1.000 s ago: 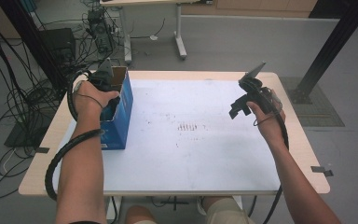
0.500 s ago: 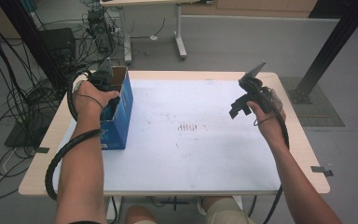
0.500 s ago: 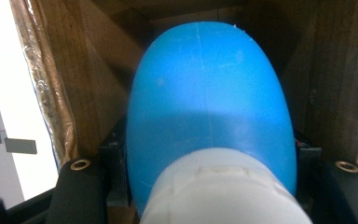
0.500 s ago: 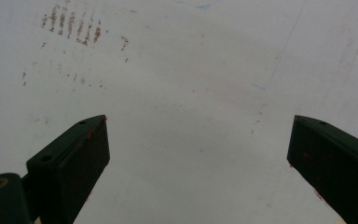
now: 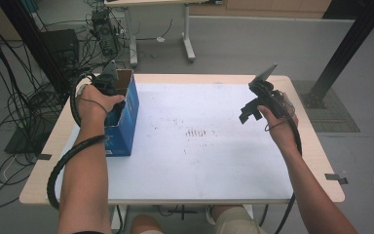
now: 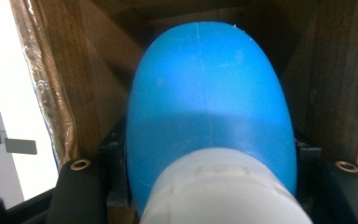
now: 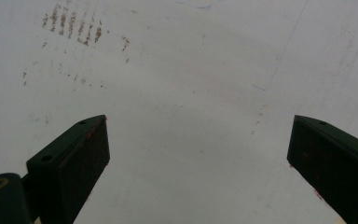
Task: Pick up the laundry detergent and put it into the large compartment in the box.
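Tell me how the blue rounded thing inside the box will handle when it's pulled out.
The blue object looks smooth and glossy, so it may slip between the jaws. Its rounded shape suggests it could roll once set on the table. The box fits closely around it, so it may snag.

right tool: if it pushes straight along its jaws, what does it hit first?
Likely the bare white tabletop. The right tool is open, jaws wide apart with nothing between them, aimed at the surface near the reddish smudges. How far off the surface is, the pictures don't settle.

Even, soft daylight; left gripper view close and blurred, box interior dim.
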A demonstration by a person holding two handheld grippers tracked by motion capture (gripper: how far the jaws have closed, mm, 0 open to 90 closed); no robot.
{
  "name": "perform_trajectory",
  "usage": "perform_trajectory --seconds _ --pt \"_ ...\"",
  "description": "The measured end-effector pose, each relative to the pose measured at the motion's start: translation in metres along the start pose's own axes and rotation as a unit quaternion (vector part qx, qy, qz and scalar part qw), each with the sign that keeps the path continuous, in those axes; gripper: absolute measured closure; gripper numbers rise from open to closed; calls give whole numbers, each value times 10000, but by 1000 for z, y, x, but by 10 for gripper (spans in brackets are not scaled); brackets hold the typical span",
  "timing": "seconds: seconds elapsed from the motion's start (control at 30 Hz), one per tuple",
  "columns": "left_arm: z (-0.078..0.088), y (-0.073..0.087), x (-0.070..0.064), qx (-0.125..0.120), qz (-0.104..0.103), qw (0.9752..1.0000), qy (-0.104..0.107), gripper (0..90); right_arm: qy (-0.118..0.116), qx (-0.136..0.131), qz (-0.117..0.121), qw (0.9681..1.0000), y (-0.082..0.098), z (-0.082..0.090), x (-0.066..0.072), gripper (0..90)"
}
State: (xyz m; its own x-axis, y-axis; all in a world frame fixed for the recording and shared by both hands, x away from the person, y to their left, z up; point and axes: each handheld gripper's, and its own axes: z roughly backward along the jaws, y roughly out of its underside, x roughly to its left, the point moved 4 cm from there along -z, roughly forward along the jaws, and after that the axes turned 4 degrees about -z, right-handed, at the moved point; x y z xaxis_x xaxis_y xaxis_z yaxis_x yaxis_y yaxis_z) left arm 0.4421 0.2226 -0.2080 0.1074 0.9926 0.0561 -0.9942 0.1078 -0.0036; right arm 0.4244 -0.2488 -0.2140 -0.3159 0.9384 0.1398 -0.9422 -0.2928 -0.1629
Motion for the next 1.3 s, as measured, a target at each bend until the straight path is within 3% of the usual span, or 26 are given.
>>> perform_trajectory --seconds 0.87,1.3 --pt "3 3 1 -65 -7 10000 17 319 -15 -23 11 10000 0 0 1 56" --pt "22 7 -2 -162 -35 9998 -93 277 -31 -49 51 10000 -1 1 4 56"
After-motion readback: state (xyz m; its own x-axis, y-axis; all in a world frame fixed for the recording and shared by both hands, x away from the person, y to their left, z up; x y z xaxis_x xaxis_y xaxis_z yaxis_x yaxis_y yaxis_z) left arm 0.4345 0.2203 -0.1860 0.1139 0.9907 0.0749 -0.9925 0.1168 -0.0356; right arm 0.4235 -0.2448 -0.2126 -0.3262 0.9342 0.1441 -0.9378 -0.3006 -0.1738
